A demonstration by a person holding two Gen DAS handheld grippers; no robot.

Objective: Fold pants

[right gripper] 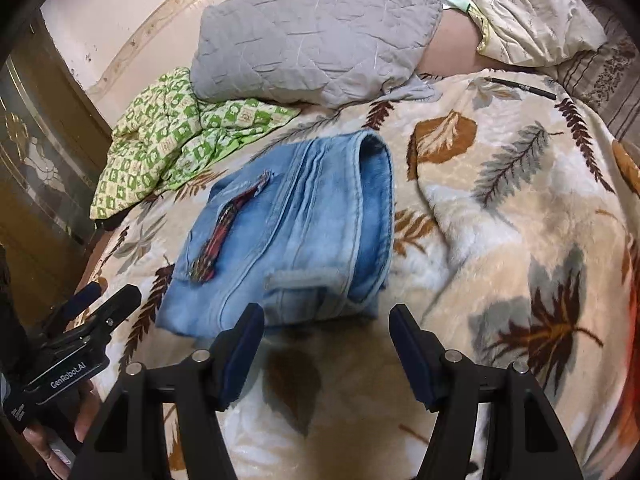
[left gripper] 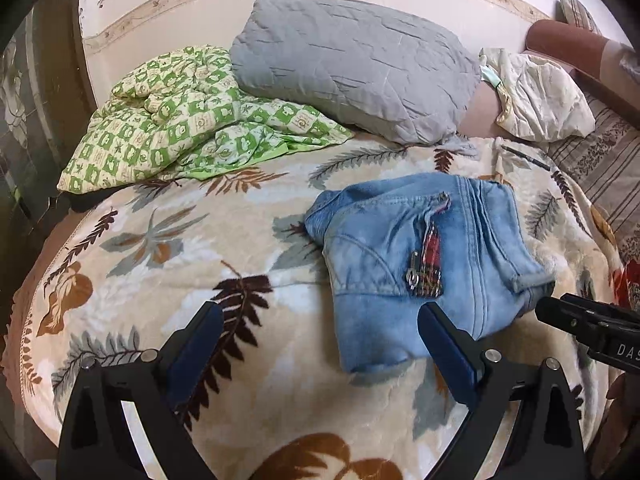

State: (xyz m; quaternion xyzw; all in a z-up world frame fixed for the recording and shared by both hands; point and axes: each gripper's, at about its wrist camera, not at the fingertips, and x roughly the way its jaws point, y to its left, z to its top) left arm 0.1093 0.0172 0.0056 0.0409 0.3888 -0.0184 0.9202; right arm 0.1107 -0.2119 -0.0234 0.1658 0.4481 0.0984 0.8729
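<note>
The light blue denim pants (left gripper: 424,256) lie folded into a compact bundle on the leaf-print blanket (left gripper: 200,264), with a red plaid tab and metal clip on top. They also show in the right wrist view (right gripper: 288,240). My left gripper (left gripper: 320,320) is open and empty, just in front of the bundle's near left corner. My right gripper (right gripper: 326,320) is open and empty, right at the bundle's near edge. Each gripper appears at the side of the other's view, the right one (left gripper: 584,324) and the left one (right gripper: 96,312).
A grey quilted pillow (left gripper: 352,68) and a green checked cloth (left gripper: 176,120) lie at the back of the bed. A cream pillow (left gripper: 540,96) lies at the back right, with a black pen (right gripper: 524,88) in front of it. A wooden cabinet (right gripper: 36,152) stands at the left.
</note>
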